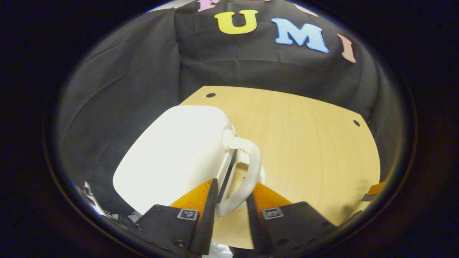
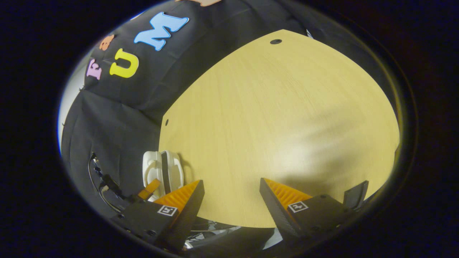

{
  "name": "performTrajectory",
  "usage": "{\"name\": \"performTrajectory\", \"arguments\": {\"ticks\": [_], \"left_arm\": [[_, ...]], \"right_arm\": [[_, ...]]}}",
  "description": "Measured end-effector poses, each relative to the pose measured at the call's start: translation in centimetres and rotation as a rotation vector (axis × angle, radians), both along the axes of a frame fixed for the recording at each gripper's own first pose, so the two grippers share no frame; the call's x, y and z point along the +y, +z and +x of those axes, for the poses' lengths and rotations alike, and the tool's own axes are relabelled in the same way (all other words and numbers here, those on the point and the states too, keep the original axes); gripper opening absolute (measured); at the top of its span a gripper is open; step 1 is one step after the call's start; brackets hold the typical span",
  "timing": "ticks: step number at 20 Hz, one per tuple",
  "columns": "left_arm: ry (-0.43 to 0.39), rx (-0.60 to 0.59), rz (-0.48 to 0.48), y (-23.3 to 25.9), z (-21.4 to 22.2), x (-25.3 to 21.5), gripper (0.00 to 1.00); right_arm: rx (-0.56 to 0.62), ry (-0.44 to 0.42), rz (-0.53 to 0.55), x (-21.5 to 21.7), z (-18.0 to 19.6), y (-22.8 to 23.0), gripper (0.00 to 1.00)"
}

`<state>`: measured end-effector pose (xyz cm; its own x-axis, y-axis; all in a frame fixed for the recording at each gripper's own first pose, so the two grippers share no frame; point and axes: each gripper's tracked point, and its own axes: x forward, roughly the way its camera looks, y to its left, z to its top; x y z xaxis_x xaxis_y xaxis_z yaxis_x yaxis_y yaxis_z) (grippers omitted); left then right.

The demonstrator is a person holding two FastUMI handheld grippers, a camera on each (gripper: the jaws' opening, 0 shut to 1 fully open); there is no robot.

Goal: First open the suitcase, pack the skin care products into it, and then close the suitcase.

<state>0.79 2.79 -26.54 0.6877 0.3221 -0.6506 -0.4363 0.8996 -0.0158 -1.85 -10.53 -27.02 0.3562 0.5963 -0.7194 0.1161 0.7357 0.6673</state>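
Observation:
A small white hard-shell suitcase (image 1: 172,157) is closed, with a dark seam between its two shells. It stands at the left edge of the wooden table (image 1: 304,143), partly over the black cloth. My left gripper (image 1: 232,193) is shut on its white handle (image 1: 251,168), one finger on each side of the loop. In the right gripper view the same suitcase (image 2: 172,168) appears small at the lower left, handle side towards me. My right gripper (image 2: 232,182) stands open over the near table edge with nothing between its fingers.
The light wooden tabletop (image 2: 279,125) has small dark holes near its far corners. Black cloth walls rise behind and to the left of it. Cables (image 2: 102,186) hang beside the table at the lower left of the right gripper view.

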Motion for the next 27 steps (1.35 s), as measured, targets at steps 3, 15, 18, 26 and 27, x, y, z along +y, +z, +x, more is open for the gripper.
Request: {"name": "performTrajectory", "arguments": {"ticks": [3, 15, 18, 26, 27], "left_arm": [[0.086, -0.065, 0.079, 4.4, -0.8, 0.6, 1.00], [0.014, -0.595, 0.296, 24.8, 1.5, -15.6, 1.00], [0.000, -0.742, 0.317, 27.1, 2.8, -19.7, 1.00], [-0.176, -0.885, 0.243, 22.5, 5.0, -30.2, 0.99], [-0.184, -0.880, 0.196, 21.1, 5.2, -31.1, 0.99]], "right_arm": [[0.012, 0.012, 0.024, -0.9, 0.2, 0.4, 0.95], [-0.753, -0.018, -0.350, -12.9, 12.0, 14.0, 0.95], [-1.038, -0.155, -0.376, -16.0, 14.2, 21.1, 0.95], [-1.426, -0.324, -0.671, -22.1, 15.2, 23.4, 0.94], [-1.398, -0.331, -0.655, -22.0, 15.6, 22.7, 0.93]]}}
